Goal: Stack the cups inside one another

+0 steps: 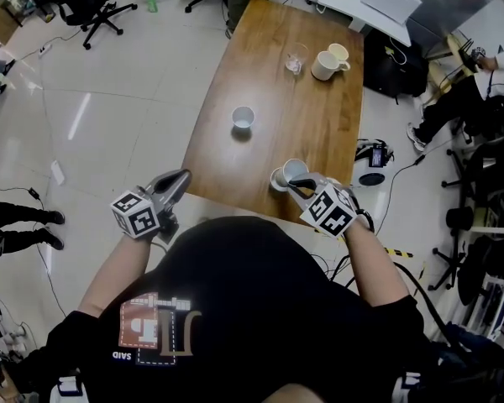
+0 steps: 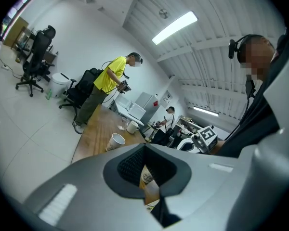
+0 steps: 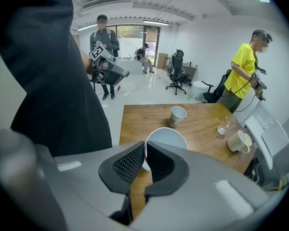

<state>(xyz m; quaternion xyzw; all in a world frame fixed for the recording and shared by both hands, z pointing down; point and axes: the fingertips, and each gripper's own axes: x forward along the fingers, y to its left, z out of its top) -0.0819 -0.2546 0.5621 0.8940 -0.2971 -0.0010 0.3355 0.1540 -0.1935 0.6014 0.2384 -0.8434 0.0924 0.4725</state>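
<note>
Right gripper [image 3: 145, 147]: its jaws were closed onto the rim of a white paper cup, one pad inside the mouth and one outside, with only the thin wall between them
Held cup [image 3: 169, 135]: it was tilted so that its open mouth faced the gripper's camera, and it sat over the near end of the table, towards the right corner; whether its base touched the wood could not be told
Left gripper [image 2: 144, 148]: its jaw tips met and it gripped nothing; it was off the table's near left corner, over the pale floor, well apart from the right gripper
Second cup [image 1: 243, 117]: a white paper cup stood upright and alone near the middle of the table, mouth up, well apart from the held cup
Table [image 1: 319, 133]: a long wooden top running away from the person who held the grippers
Glass [image 1: 296, 59]: a clear glass stood towards the far end of the table
Cream mug [image 1: 323, 65]: it stood just beside the glass, on its right in the head view, with its handle pointing right
Person in a yellow shirt [image 3: 243, 64]: stood by the far end of the table, holding a small device in both hands
</note>
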